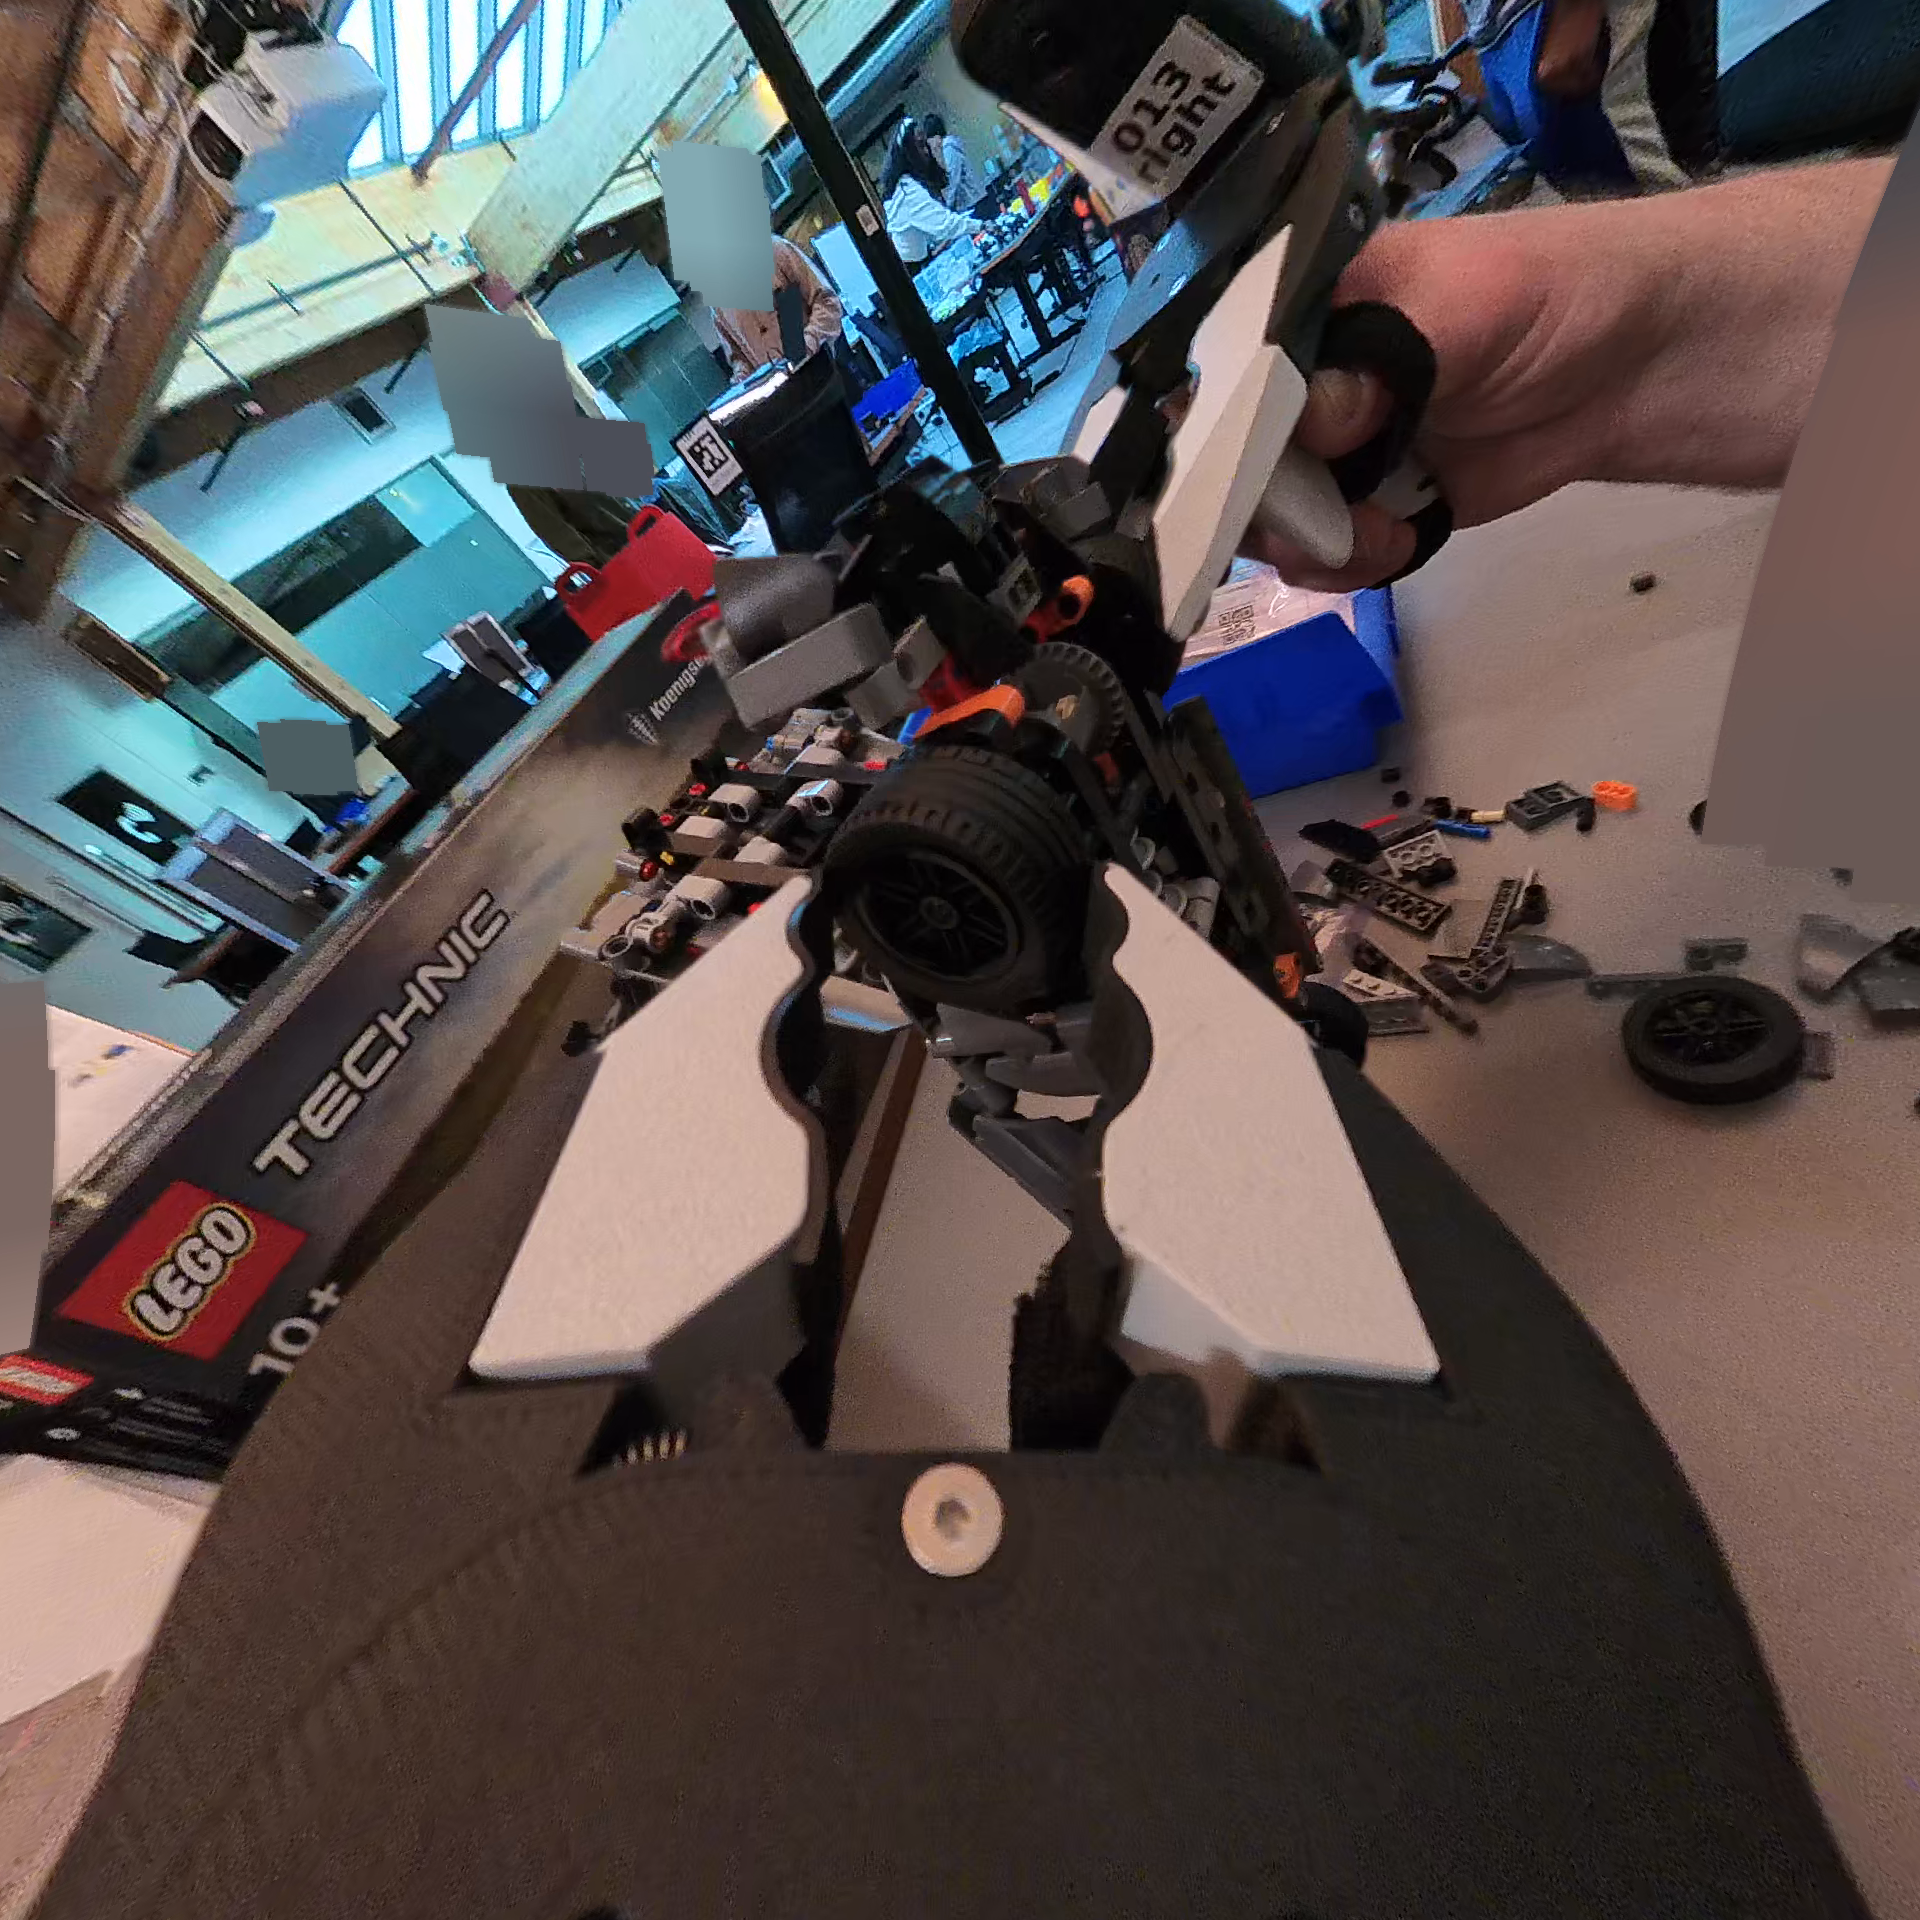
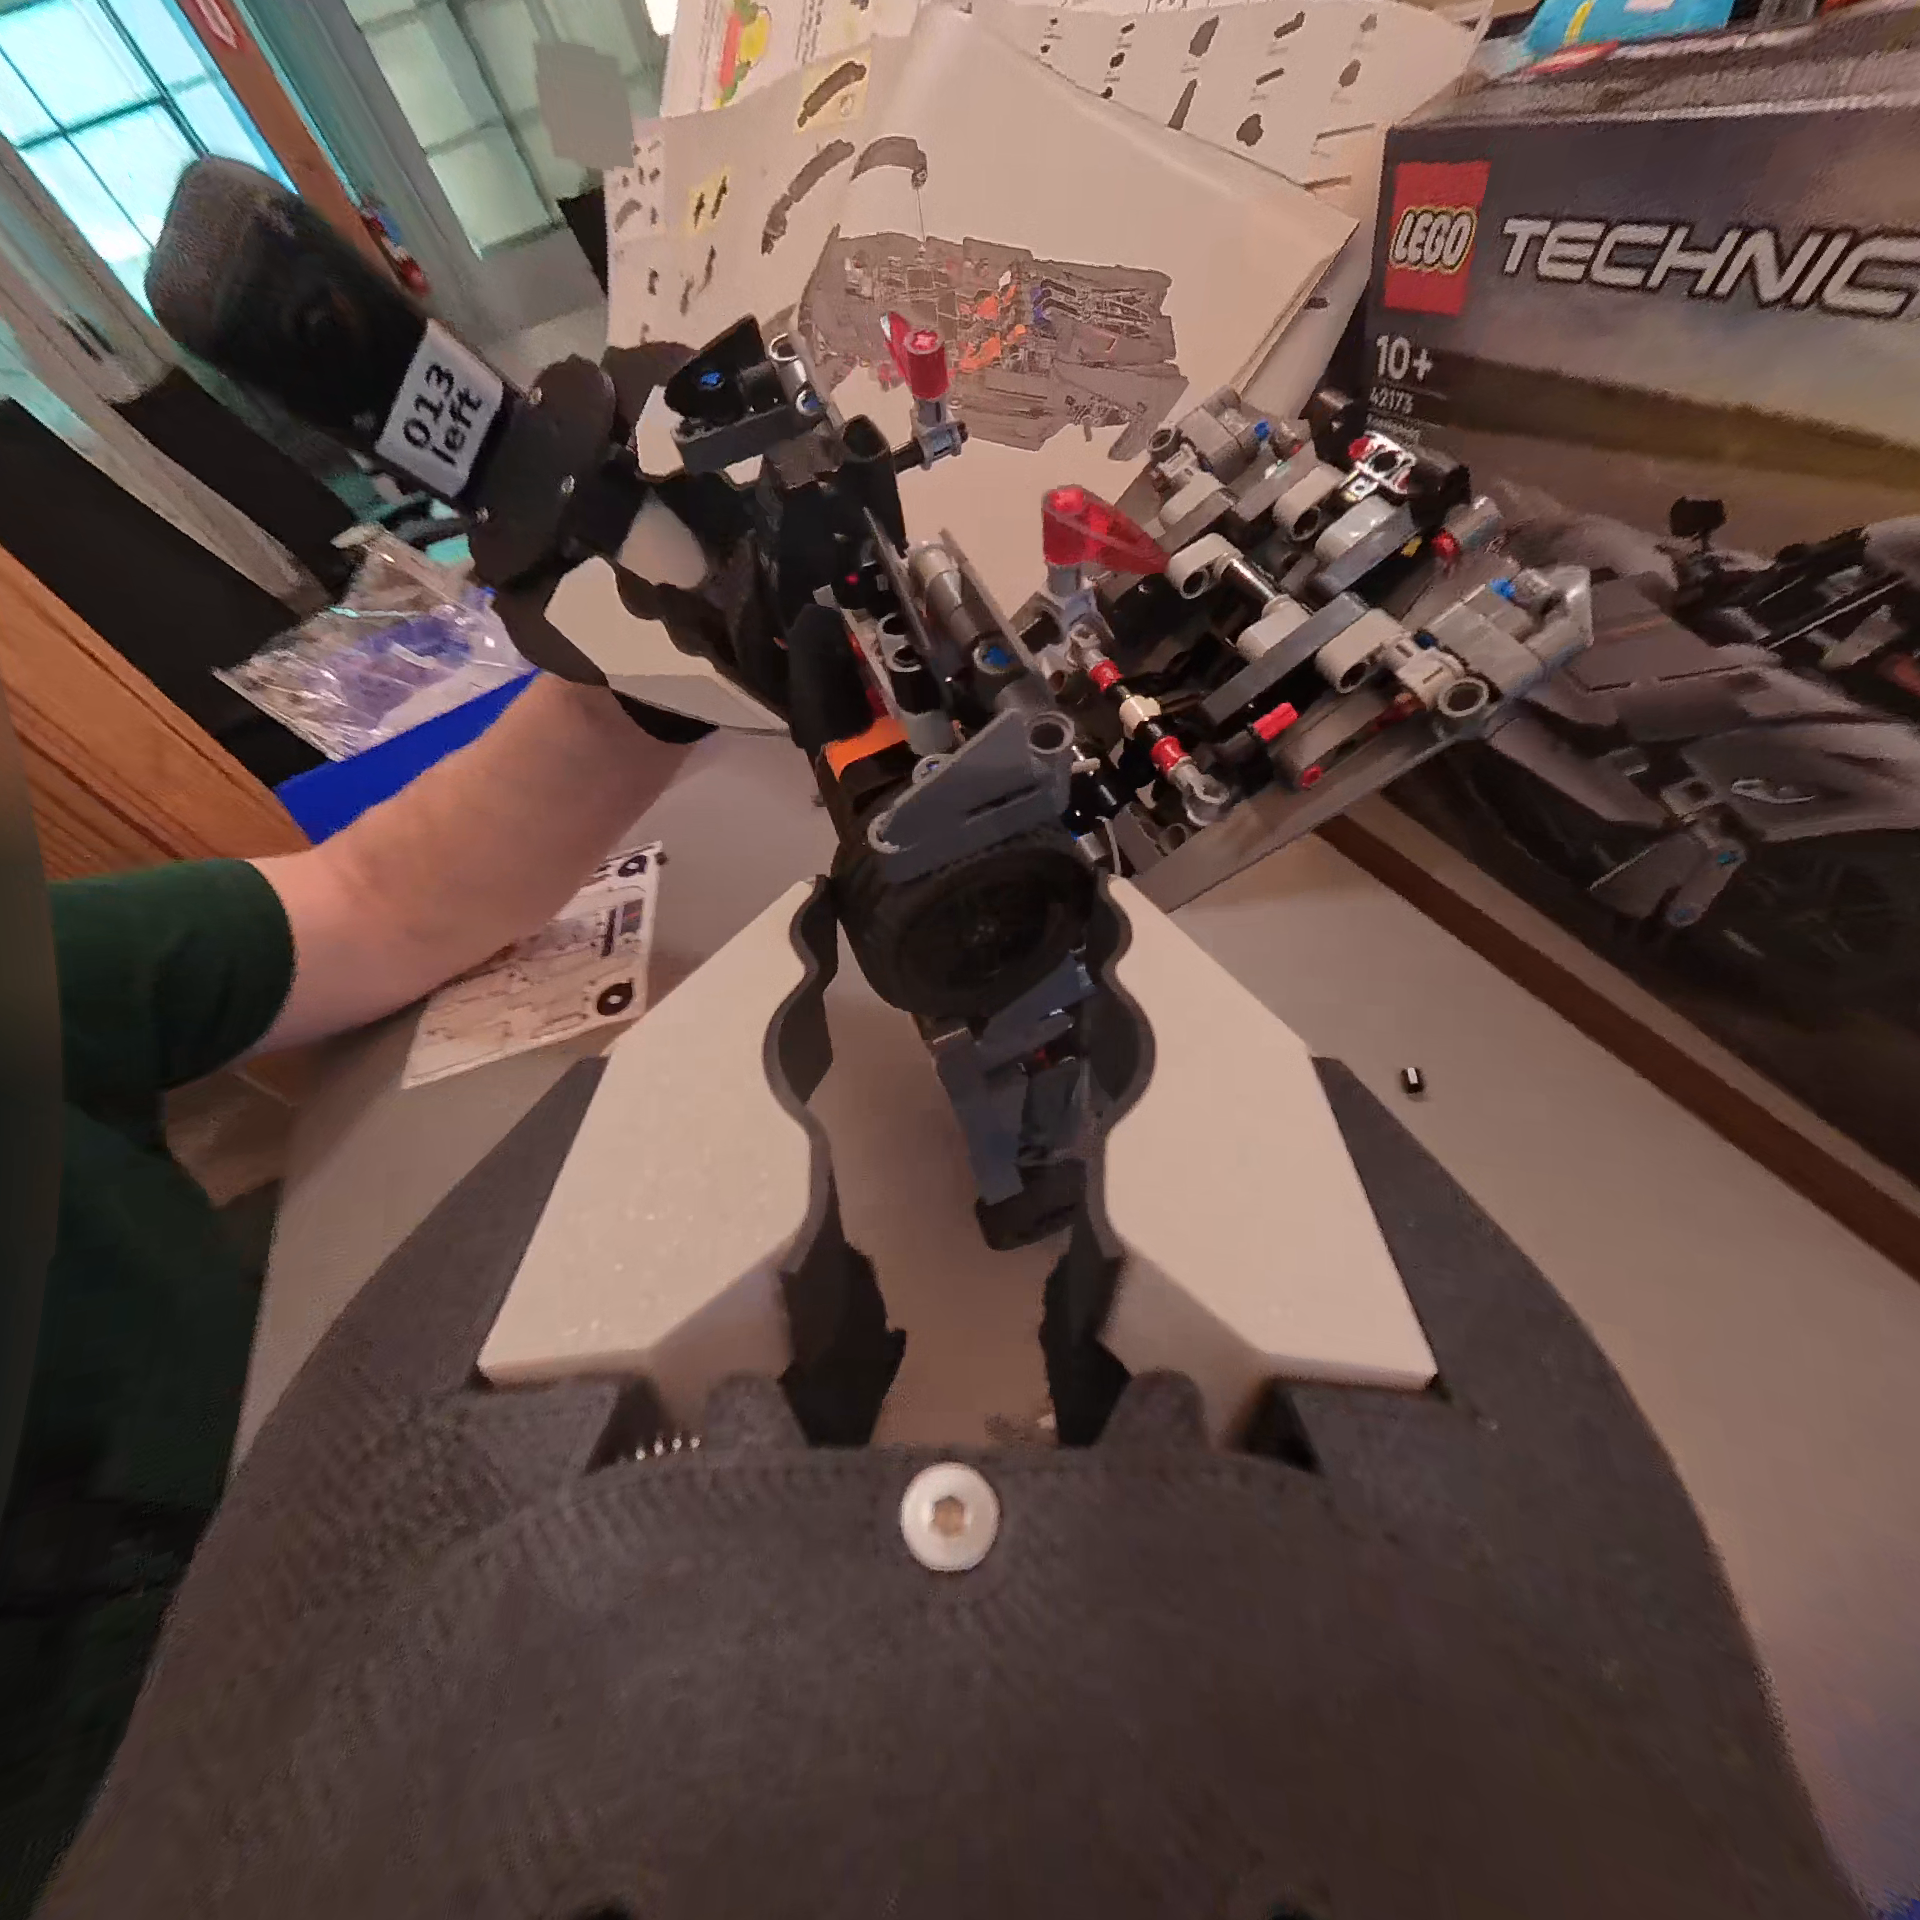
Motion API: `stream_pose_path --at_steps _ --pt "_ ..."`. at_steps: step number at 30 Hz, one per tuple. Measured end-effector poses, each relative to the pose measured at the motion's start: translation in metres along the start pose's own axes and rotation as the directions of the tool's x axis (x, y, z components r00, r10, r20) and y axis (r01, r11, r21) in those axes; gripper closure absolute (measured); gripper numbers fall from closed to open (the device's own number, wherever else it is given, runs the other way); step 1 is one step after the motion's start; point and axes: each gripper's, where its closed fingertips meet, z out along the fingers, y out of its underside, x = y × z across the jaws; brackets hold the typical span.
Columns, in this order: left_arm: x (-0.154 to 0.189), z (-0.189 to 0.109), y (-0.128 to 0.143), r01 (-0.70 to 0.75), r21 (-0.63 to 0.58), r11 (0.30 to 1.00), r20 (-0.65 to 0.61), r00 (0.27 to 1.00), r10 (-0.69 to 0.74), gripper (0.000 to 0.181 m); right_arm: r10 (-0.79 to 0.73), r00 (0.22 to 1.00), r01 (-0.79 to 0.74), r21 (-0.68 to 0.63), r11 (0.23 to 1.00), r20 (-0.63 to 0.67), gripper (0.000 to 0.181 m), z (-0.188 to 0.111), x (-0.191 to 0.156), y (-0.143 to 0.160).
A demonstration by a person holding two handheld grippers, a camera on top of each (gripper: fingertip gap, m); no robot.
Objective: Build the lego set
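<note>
The right gripper grips a black wheel between its two white fingers; the wheel is mounted on a partly built model car, held tilted above the grey table. At upper left, the left gripper grasps the model's far end, carried by a bare forearm with a dark green sleeve. Behind the model, open instruction pages lean against the set's box. A separate grey chassis section rests against the box. A sticker sheet lies flat at left.
</note>
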Motion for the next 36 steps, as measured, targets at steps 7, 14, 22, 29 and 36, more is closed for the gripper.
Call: stream_pose_path --at_steps 7,14,22,29,36 --pt "-0.002 -0.002 0.004 0.164 -0.014 0.986 -0.053 0.985 -0.164 0.135 -0.221 0.966 0.22 -0.02 0.975 -0.133 0.135 0.003 0.002 -0.002" --pt "-0.005 -0.002 0.007 0.213 -0.01 0.977 -0.067 0.975 -0.213 0.135 -0.35 0.911 0.348 -0.048 0.936 -0.218 0.134 0.005 0.004 -0.003" --pt "-0.007 -0.004 0.009 0.283 -0.001 0.959 -0.104 0.954 -0.282 0.135 -0.45 0.853 0.441 -0.096 0.892 -0.265 0.134 0.007 0.004 -0.004" --pt "-0.009 -0.004 0.011 0.436 -0.002 0.9 -0.169 0.887 -0.43 0.135 -0.582 0.739 0.561 -0.168 0.81 -0.34 0.135 0.007 0.005 -0.006" --pt "-0.01 -0.005 0.012 0.546 0.0 0.838 -0.228 0.816 -0.531 0.135 -0.69 0.609 0.658 -0.236 0.715 -0.391 0.136 0.007 0.002 -0.006"
